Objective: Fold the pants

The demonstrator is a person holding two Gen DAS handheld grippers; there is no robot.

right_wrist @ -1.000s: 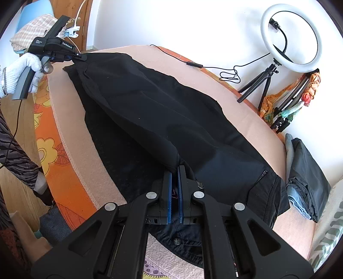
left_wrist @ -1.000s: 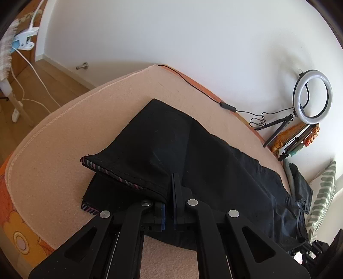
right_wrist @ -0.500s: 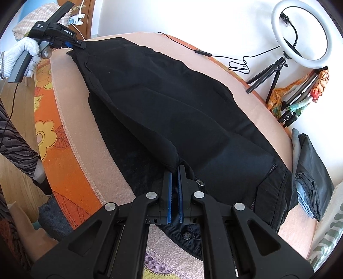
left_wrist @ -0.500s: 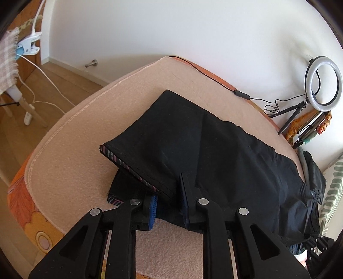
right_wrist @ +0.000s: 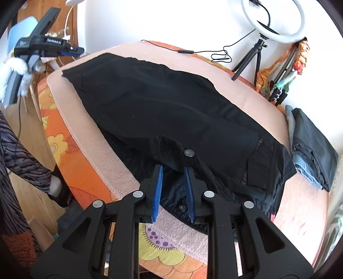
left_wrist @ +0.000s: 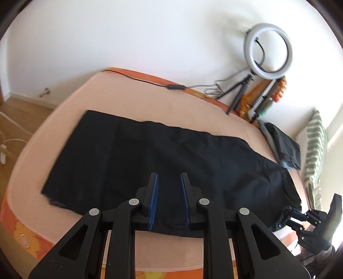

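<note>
Black pants (left_wrist: 163, 163) lie flat on the pink blanket (left_wrist: 133, 103) that covers the bed, folded lengthwise with one leg on top of the other. Leg ends point toward the foot of the bed on the left of my left view; the waistband (right_wrist: 272, 171) sits at the right, near the pile of folded dark clothes (right_wrist: 310, 146).

Left gripper (left_wrist: 169, 182): jaws apart at a narrow gap, blue pads bare, nothing between them. It hangs above the near edge of the pants without touching the cloth. In my right view I see it off the bed's far-left corner, held by a hand (right_wrist: 12, 70) in a white glove.

Right gripper (right_wrist: 173, 173): jaws opening, a narrow gap between the pads. Waistband cloth lies under and between the fingers but the pads do not press it. A metal button (right_wrist: 189, 153) shows just ahead of the tips, a second one lower between the fingers.

Ring light (right_wrist: 276, 19) on a small tripod stands at the wall behind the bed, its cable trailing along the bed's far edge. Left view is somewhat blurred.
</note>
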